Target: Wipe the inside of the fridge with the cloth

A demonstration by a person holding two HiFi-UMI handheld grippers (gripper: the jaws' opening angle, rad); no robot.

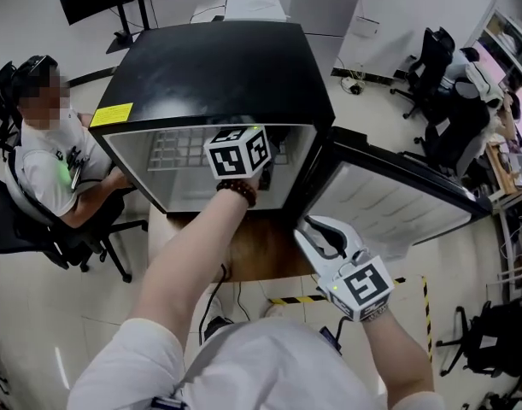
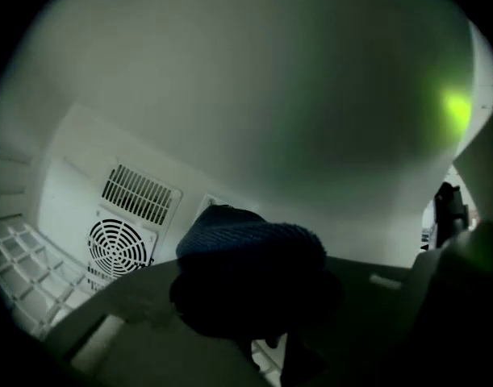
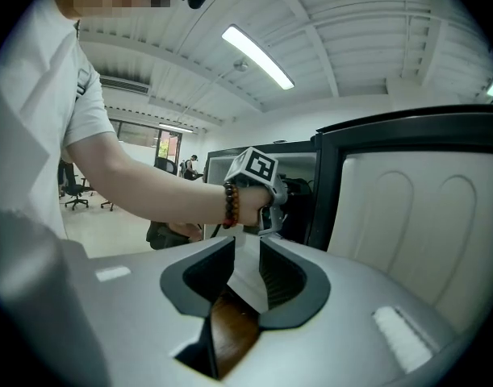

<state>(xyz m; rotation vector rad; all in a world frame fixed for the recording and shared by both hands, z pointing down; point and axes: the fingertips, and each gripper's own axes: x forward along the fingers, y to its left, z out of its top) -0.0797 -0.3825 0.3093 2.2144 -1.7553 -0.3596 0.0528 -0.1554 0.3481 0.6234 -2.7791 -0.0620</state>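
Note:
A black mini fridge [image 1: 218, 67] stands with its door [image 1: 389, 199] swung open to the right. My left gripper [image 1: 237, 152] reaches into the white interior; from the head view only its marker cube shows. In the left gripper view, the left gripper [image 2: 258, 313] is shut on a bunched dark blue cloth [image 2: 248, 242], held up near the smooth white inner wall [image 2: 254, 87]. My right gripper [image 1: 316, 233] hangs outside in front of the door. Its jaws stand apart, and in the right gripper view nothing lies between the right gripper [image 3: 246, 252] pads.
A round fan grille [image 2: 115, 247] and a slotted vent [image 2: 139, 194] sit on the fridge's back wall, with a wire shelf [image 2: 20, 266] at the left. The fridge rests on a wooden table [image 1: 261, 250]. A seated person [image 1: 47, 156] is at the left, office chairs [image 1: 431, 67] at the right.

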